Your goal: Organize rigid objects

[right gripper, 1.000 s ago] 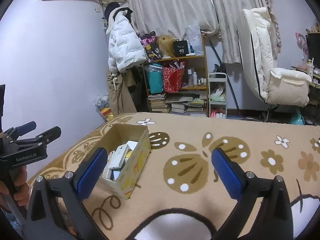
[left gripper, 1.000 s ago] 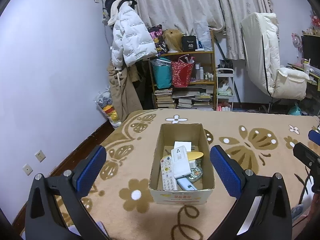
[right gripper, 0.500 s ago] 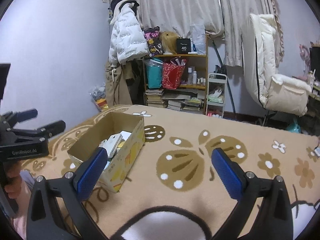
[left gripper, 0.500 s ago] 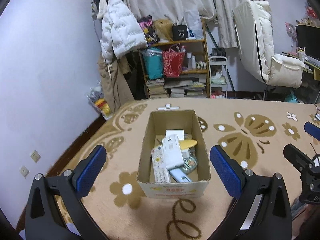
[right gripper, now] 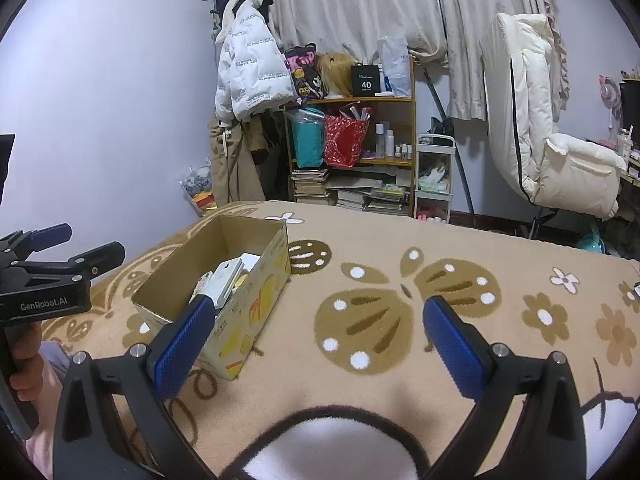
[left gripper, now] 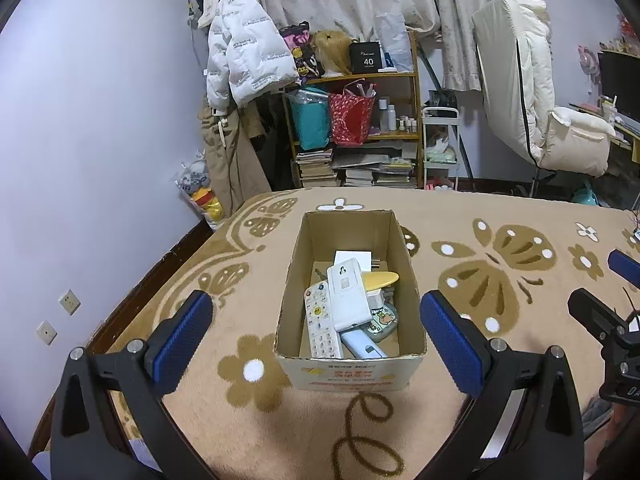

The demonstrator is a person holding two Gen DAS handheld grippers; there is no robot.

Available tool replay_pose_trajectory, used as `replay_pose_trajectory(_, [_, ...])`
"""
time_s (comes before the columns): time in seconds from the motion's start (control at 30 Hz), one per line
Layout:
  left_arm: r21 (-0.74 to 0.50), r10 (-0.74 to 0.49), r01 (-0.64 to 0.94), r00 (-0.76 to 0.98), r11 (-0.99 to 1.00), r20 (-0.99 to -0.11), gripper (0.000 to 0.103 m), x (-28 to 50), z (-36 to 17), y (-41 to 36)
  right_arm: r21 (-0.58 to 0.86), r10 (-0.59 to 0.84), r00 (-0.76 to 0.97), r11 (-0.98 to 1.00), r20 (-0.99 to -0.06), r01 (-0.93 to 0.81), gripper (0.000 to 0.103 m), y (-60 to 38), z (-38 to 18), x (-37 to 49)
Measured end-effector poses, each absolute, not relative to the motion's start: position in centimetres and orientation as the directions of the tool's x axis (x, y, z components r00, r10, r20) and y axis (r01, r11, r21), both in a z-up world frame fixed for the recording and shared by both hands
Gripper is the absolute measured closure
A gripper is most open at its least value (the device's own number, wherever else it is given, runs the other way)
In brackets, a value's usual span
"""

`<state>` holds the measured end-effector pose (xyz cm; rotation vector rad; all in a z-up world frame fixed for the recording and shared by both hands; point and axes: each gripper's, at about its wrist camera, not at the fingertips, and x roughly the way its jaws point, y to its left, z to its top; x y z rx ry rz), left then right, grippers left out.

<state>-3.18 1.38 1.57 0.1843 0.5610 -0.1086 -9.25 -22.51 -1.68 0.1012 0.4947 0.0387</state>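
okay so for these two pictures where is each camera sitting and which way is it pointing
Left wrist: on the left gripper, above the blanket, looking straight down the open box; its own open fingers frame it, the right gripper at right edge.
Right wrist: on the right gripper, right of the box, facing the shelf; its open fingers, the left gripper and a hand show.
Shared: box, blanket, shelf, white jacket, chair.

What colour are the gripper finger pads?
Blue, textured pads on black arms; clearest in the left wrist view.
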Motion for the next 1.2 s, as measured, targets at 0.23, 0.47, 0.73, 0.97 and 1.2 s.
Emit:
replay_pose_trajectory(0.23, [0.153, -0.051, 0.158, 0.839, 0.975, -0.541, 0.001, -3.03, 1.41, 1.31, 0.102, 0.059, 0.876, 0.995, -0.479, -0.011, 0.0, -22.44, -1.93, -9.08])
replay_pose_trajectory(0.47, [0.165, -0.05, 0.166, 0.837, 0.972, -0.545, 0.001, -2.94, 1.12, 1.02, 0.099, 0.055, 0.878, 0.995, -0.476, -0.009, 0.0, -22.3, -1.93, -8.94])
replay_pose_trajectory(0.73, [0.174, -0.044, 0.163, 0.839, 0.971, -0.542, 0.001, -2.97, 1.1, 1.0, 0.095, 0.05, 0.878, 0.995, -0.475, -0.006, 0.0, -22.18, -2.19, -8.73])
replay_pose_trajectory(0.97, [0.18, -0.032, 0.155, 0.837, 0.971, -0.547, 0.001, -2.96, 1.04, 1.06, 0.093, 0.048, 0.878, 0.996, -0.476, -0.004, 0.0, -22.12, -2.16, -8.71])
replay_pose_trajectory(1.2, [0.182, -0.033, 0.157, 0.837, 0.971, -0.546, 0.001, -2.99, 1.09, 1.03, 0.094, 0.049, 0.878, 0.996, -0.476, -0.005, 0.0, -22.2, -2.16, -8.71])
